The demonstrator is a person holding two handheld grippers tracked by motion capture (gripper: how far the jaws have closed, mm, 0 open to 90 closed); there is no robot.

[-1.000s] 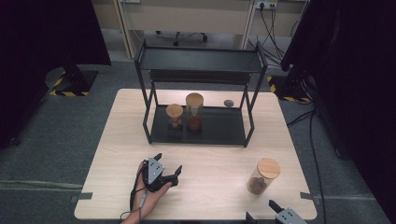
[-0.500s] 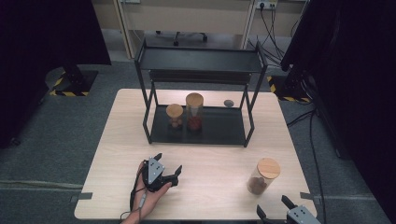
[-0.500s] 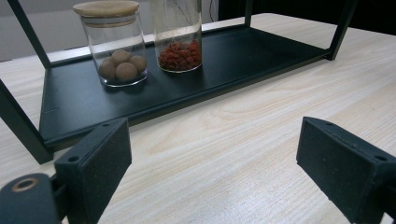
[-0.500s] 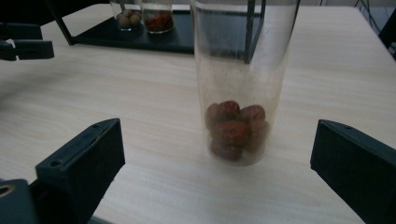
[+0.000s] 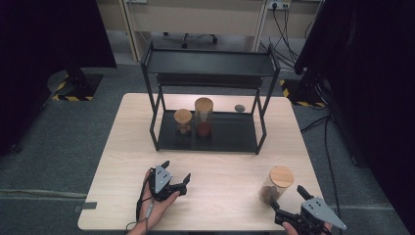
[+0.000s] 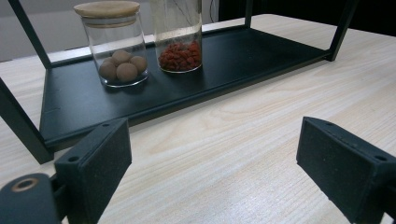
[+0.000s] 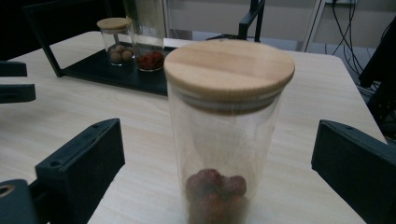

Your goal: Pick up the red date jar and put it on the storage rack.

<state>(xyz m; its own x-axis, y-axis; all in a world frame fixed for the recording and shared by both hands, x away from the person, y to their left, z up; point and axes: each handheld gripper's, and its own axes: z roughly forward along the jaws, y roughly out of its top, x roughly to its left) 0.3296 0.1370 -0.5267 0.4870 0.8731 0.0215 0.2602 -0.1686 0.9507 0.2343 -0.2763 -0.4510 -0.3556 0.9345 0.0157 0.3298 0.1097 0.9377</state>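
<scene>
Now right gripper nearing jar, jaws spread; left gripper idling agape. Next, likely: straddle jar, squeeze.

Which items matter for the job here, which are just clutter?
In play, judging by the open right gripper: jar on the table, rack, short jar and tall jar on its lower shelf.

Lying about: small grey object behind the rack; left gripper, idle, open.

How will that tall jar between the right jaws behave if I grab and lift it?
The jar is tall, narrow, smooth clear glass, so it is probably slippery and may tip if nudged high. Its few dark fruits sit at the bottom, so it is likely light. The wooden lid might lift off.
</scene>
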